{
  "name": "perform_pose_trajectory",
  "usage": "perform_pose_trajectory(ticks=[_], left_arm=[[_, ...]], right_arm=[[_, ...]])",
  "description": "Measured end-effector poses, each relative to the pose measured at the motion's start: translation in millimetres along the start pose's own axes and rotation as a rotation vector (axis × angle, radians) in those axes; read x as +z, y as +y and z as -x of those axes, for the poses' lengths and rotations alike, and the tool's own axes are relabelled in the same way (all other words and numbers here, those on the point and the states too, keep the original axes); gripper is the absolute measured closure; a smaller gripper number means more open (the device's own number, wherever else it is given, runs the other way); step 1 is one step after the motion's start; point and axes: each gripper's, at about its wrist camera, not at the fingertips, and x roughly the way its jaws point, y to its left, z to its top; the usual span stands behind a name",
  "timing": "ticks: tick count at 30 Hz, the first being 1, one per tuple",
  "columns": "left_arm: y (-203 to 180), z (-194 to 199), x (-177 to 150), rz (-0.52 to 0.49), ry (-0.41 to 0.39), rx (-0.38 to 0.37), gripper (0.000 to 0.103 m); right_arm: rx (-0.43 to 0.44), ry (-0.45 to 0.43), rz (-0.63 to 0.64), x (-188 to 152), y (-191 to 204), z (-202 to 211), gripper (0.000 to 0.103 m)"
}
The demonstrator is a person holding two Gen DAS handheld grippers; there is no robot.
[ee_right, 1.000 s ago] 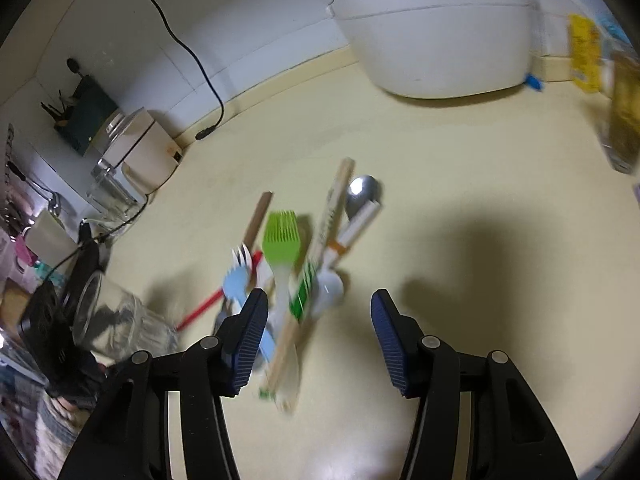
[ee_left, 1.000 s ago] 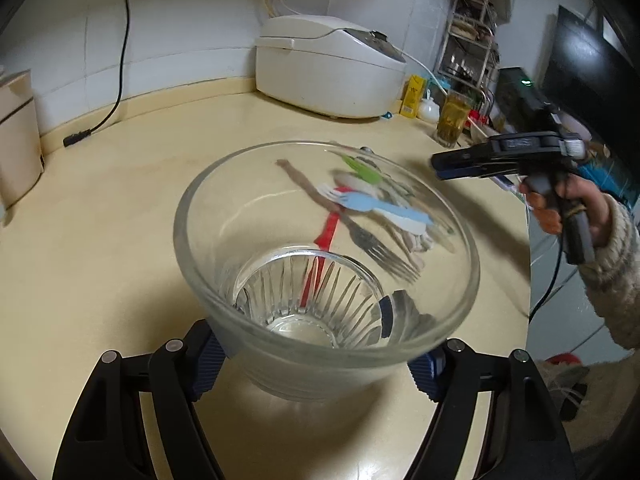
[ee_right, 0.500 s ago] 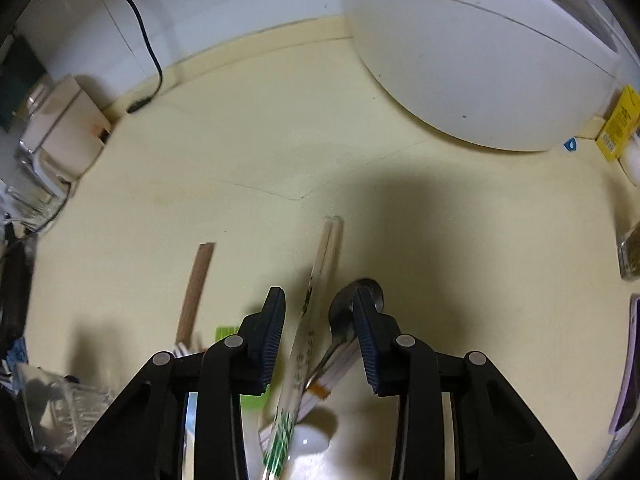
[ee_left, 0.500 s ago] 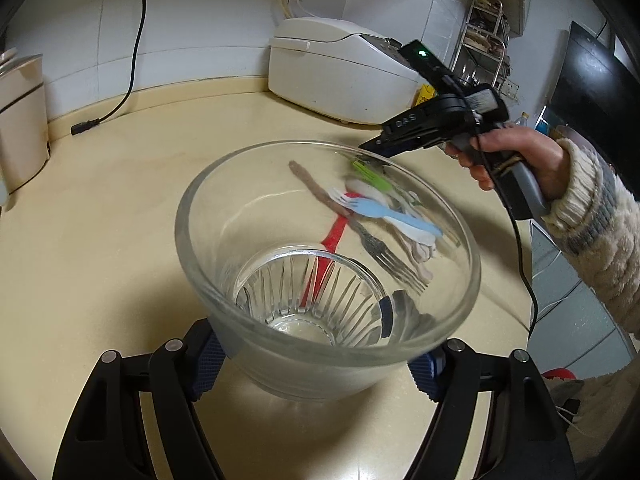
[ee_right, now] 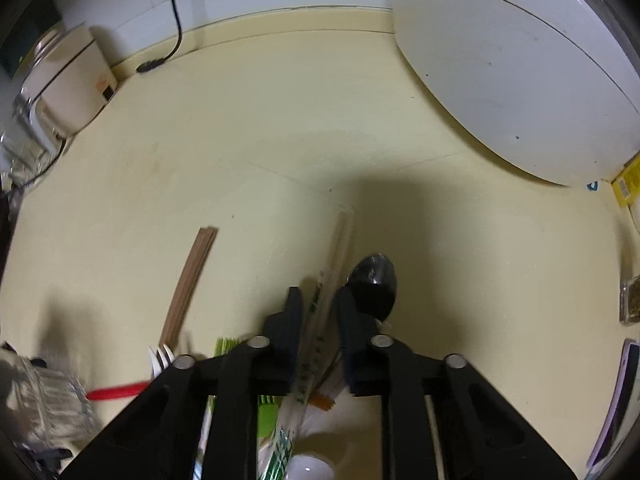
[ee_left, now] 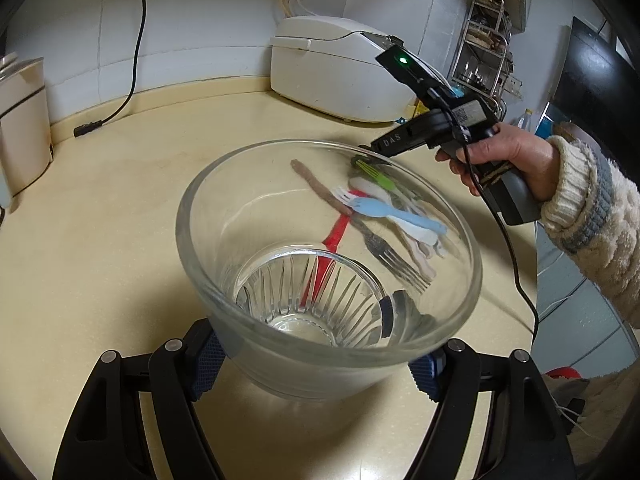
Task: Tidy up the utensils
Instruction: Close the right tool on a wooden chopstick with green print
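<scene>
Closing jaws on my right gripper (ee_right: 318,312) are narrowing around the wrapped chopsticks (ee_right: 334,256) lying in the utensil pile (ee_left: 384,212) on the counter (ee_left: 120,208), while my left gripper (ee_left: 316,356) is clamping the glass cup (ee_left: 320,240), because I am keeping it tilted and ready to receive them.

Beyond my reach a white rice cooker (ee_left: 336,68) sits against the tiled wall on the cream countertop (ee_left: 120,208). A black power cord (ee_left: 134,52) hangs down the wall, its plug lying on the counter. At my far left stands a beige appliance (ee_left: 22,120); a metal rack (ee_left: 486,44) rises behind the cooker.
</scene>
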Motion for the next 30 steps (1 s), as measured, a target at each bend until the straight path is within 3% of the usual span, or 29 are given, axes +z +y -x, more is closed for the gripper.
perform_pose_trajectory(ticks=[4, 11, 21, 23, 27, 30], left_arm=[[1.7, 0.4, -0.4, 0.015, -0.002, -0.002, 0.023], [4.2, 0.0, 0.1, 0.025, -0.003, -0.005, 0.023], [1.8, -0.8, 0.3, 0.014, 0.001, 0.005, 0.023], [2.0, -0.6, -0.1, 0.015, 0.001, 0.005, 0.023], [2.3, -1.1, 0.4, 0.02, 0.002, 0.003, 0.023], [2.3, -1.2, 0.0, 0.023, 0.002, 0.003, 0.023]], right_arm=[[0.016, -0.014, -0.003, -12.3, -4.3, 5.5, 0.092], [0.055, -0.128, -0.003, -50.8, -15.2, 50.7, 0.092], [0.032, -0.104, -0.055, -94.6, -53.6, 58.5, 0.088], [0.019, -0.11, -0.059, -97.6, -57.9, 56.4, 0.082], [0.037, -0.118, -0.041, -95.2, -59.9, 51.1, 0.08], [-0.001, -0.133, -0.014, -86.3, -57.0, 45.9, 0.079]])
